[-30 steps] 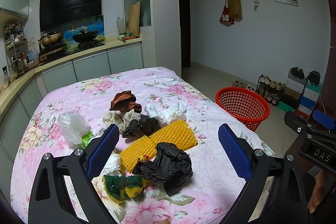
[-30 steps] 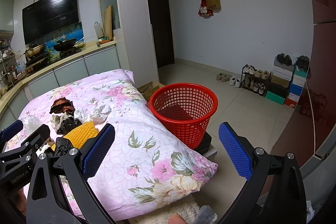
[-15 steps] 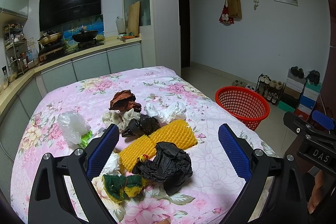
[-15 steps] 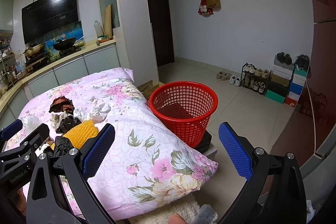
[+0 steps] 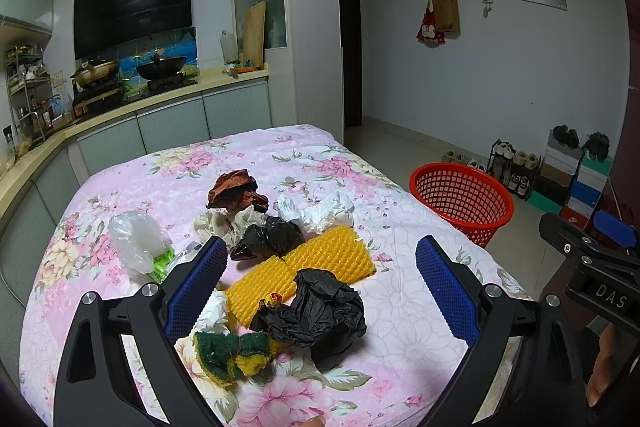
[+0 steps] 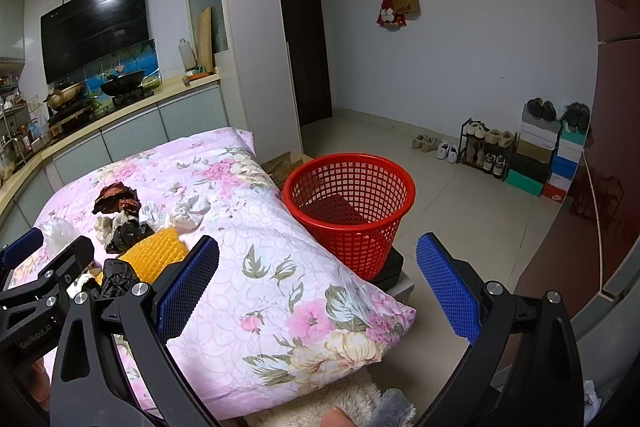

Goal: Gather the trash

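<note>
Near the front of the floral table [image 5: 400, 307], between the spread, empty left gripper [image 5: 318, 285], lies a crumpled black bag [image 5: 320, 315] that looks light, soft and slippery, best pinched at its bunched top, while the right gripper [image 6: 318, 285], also spread and empty, faces the red basket [image 6: 350, 215].

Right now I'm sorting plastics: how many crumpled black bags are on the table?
2: the larger black bag nearest the camera, the smaller black bag behind the yellow foam net. More may be hidden.

Dim indoor light, sharp, fisheye-warped edges
</note>
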